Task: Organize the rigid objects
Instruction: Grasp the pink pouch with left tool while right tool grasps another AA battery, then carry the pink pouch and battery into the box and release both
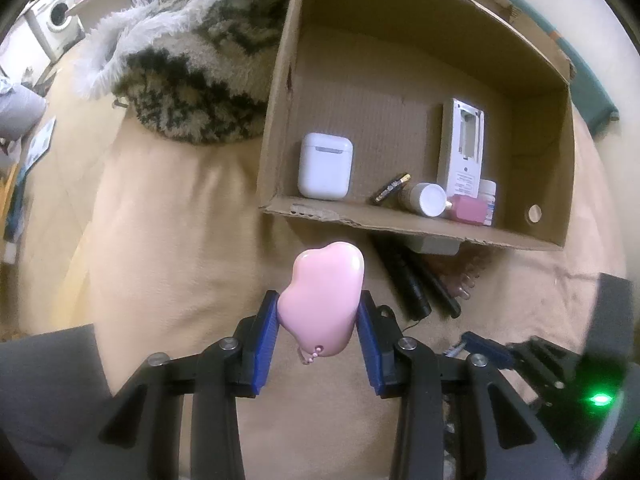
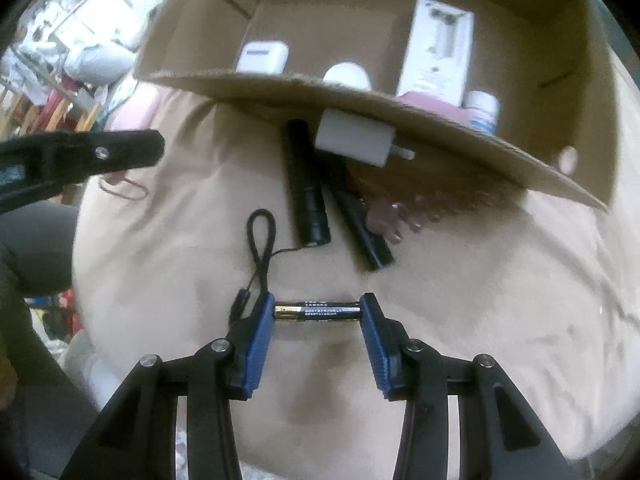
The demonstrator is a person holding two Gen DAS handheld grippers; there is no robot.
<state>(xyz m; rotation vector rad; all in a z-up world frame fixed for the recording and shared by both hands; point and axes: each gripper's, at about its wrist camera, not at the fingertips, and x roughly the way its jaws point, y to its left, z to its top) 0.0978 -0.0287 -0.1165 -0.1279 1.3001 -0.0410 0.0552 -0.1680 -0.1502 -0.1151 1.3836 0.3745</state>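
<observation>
My left gripper [image 1: 319, 312] is shut on a glossy pink cloud-shaped case [image 1: 322, 304], held above the beige blanket in front of the cardboard box [image 1: 280, 100]. My right gripper [image 2: 317, 312] is shut on a black and gold battery [image 2: 318, 311], clamped end to end between the blue pads. In the box lie a white earbud case [image 1: 325, 166], another battery [image 1: 390, 189], a small jar [image 1: 424, 199], a pink bottle [image 1: 468, 209], a white bottle [image 1: 489, 196] and a white remote-like device [image 1: 461, 148]. Two black flashlights [image 2: 306, 184] and a white charger plug [image 2: 356, 142] lie outside the box's near wall.
A fluffy patterned rug or throw [image 1: 180, 64] is heaped left of the box. The flashlight's black lanyard loop [image 2: 260, 240] lies just ahead of my right gripper's left finger. Part of the left gripper [image 2: 80, 160] juts in at the left of the right wrist view. A washing machine [image 1: 60, 20] stands far off.
</observation>
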